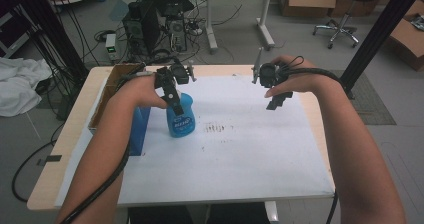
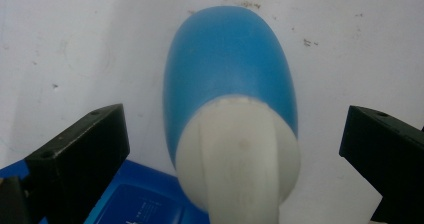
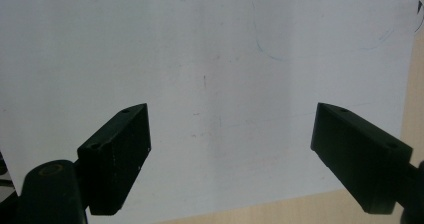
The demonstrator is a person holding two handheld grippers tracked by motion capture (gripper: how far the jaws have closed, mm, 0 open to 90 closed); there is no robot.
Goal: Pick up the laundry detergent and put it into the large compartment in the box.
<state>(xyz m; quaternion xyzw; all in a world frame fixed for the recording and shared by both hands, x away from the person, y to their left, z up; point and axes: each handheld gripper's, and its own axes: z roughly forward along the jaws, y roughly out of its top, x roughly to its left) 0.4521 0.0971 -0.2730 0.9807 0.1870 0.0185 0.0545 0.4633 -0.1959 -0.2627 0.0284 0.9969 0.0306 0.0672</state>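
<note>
A blue spray bottle (image 1: 181, 118) with a white label stands upright on the white sheet (image 1: 235, 154), left of centre. My left gripper (image 1: 172, 100) hovers right over its top. In the left gripper view the bottle's white cap (image 2: 240, 156) and blue body (image 2: 230, 64) sit between the two black jaws, which stand wide apart and do not touch it. My right gripper (image 1: 277, 101) hangs above the sheet's far right part. Its jaws are spread wide over bare white sheet (image 3: 220, 84) with nothing between them.
An open cardboard box (image 1: 111, 86) stands at the table's left edge, with something blue (image 1: 137, 129) beside it. Dark smudges (image 1: 216, 129) mark the sheet near the bottle. The wooden table edge (image 3: 280, 211) shows past the sheet. Computer towers (image 1: 150, 26) and cables lie on the floor beyond.
</note>
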